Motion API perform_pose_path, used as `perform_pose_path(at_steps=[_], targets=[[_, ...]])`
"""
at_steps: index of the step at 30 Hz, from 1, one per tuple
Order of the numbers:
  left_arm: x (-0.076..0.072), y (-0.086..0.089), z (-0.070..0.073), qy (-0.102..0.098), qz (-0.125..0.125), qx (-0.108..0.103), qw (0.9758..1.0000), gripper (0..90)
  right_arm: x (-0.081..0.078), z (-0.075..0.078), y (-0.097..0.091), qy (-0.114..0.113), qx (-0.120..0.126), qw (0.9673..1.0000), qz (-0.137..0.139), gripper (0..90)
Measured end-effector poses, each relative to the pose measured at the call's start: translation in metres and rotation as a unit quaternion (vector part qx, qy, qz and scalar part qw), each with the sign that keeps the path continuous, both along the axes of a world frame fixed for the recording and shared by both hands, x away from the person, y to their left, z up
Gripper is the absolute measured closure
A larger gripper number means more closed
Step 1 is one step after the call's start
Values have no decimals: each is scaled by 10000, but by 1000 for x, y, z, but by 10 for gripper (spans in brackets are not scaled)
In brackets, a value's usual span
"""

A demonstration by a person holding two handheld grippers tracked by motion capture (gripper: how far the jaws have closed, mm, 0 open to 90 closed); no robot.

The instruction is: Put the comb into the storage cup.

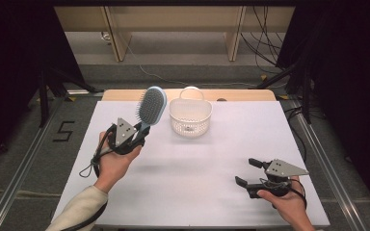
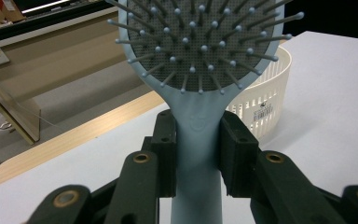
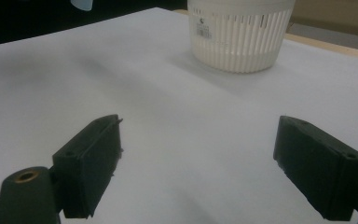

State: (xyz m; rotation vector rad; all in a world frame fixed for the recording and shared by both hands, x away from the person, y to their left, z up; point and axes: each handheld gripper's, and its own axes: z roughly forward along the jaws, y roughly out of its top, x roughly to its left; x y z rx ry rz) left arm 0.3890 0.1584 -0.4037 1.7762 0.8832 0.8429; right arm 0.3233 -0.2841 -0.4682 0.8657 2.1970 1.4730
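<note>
While my left tongs (image 1: 137,137) are clamped on its pale blue handle, the hairbrush (image 1: 150,107) stands nearly upright above the far left part of the counter (image 1: 197,192), lifted clear of the white sheet; its grey bristle pad faces me in the left gripper view, where both black pads (image 2: 165,149) press the handle from either side, just below the head; the brush head sits just beside the white slotted basket (image 1: 190,118), to its left, and I cannot tell whether the two touch; the basket stands on the far middle of the counter with its loop handle at the back; my right tongs (image 1: 247,174) rest low near the front right corner, well apart from brush and basket, jaws spread wide with nothing but bare counter between them; they point towards the basket, as the right gripper view shows.
</note>
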Motion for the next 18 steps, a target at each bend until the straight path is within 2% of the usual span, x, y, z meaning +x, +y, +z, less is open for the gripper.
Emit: perform_pose_path(at_steps=[18], targets=[[4,-2,5,-66,21,-49,10000,700,0,0,0,5,19,10000,-13,158]])
